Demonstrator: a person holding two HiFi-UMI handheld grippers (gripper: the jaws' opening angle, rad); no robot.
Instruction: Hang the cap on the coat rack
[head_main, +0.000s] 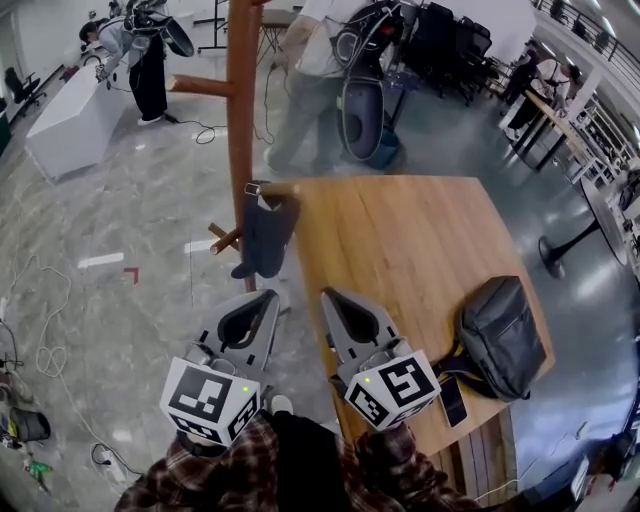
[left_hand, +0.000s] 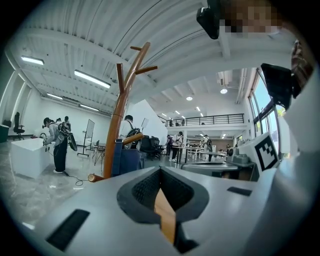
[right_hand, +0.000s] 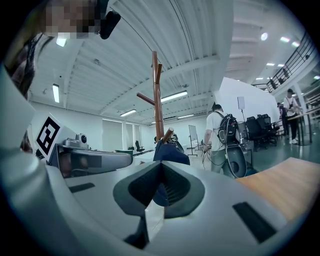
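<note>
Off the near corner of the wooden table (head_main: 400, 230), the coat rack (head_main: 242, 100) stood on the grey floor. The dark blue cap (head_main: 265, 238) hung from a short peg low on the trunk, free of both claws. The left gripper (head_main: 268, 297) and right gripper (head_main: 328, 295) were held side by side below the cap, well apart from it. Each had its jaws closed tip to tip with nothing between them. A dark backpack (head_main: 500, 335) lay on the table's right edge, with a phone (head_main: 452, 398) just beside it.
</note>
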